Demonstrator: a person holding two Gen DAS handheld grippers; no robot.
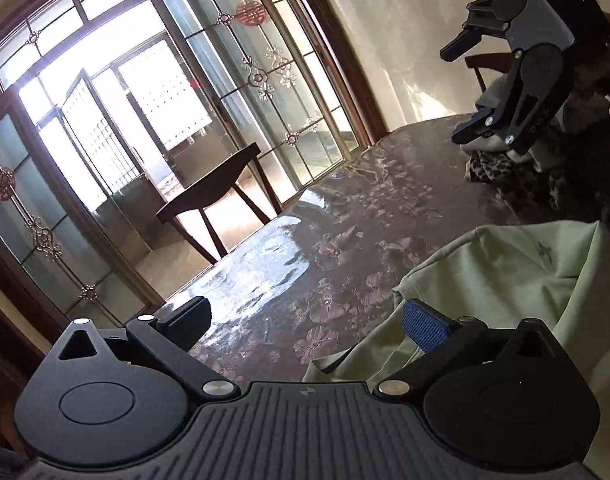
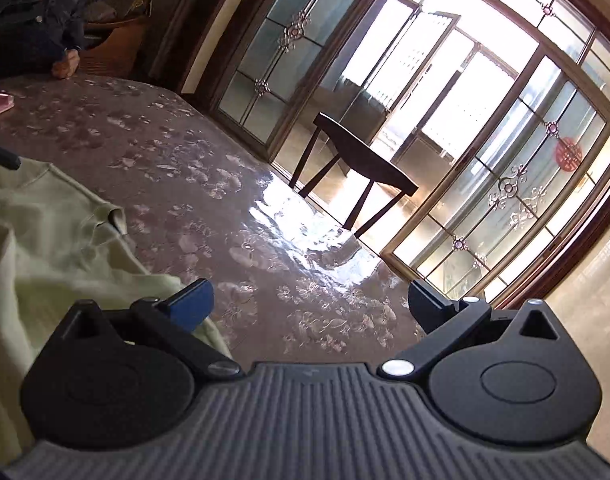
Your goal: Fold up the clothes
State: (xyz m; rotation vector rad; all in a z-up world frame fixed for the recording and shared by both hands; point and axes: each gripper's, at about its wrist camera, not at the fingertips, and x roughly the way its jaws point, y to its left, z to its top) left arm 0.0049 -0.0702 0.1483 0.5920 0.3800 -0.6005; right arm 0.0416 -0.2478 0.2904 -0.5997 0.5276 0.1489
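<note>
The left gripper [image 1: 305,322] has its jaws spread wide with nothing between them; the last two readings of their spread barely differ, so they stand open. Just past its right, blue-padded finger [image 1: 425,324] lies the pale green garment [image 1: 505,280], rumpled on the floral tablecloth [image 1: 305,248] and not touched by either pad. Farther ahead and to the right, the right gripper [image 1: 469,92] hangs above the table, its jaws also apart and empty. Beyond it sits a heap of other clothes [image 1: 505,176], one leopard-patterned.

From the right gripper [image 2: 311,300], the same green garment [image 2: 45,240] lies beside and under its left, blue-padded finger [image 2: 191,300], free of the pads. Farther off past the table edge stands a dark wooden stool [image 2: 357,160], then the glazed sliding doors [image 2: 505,184]. Far left, a person's hand [image 2: 65,66] rests on the table
</note>
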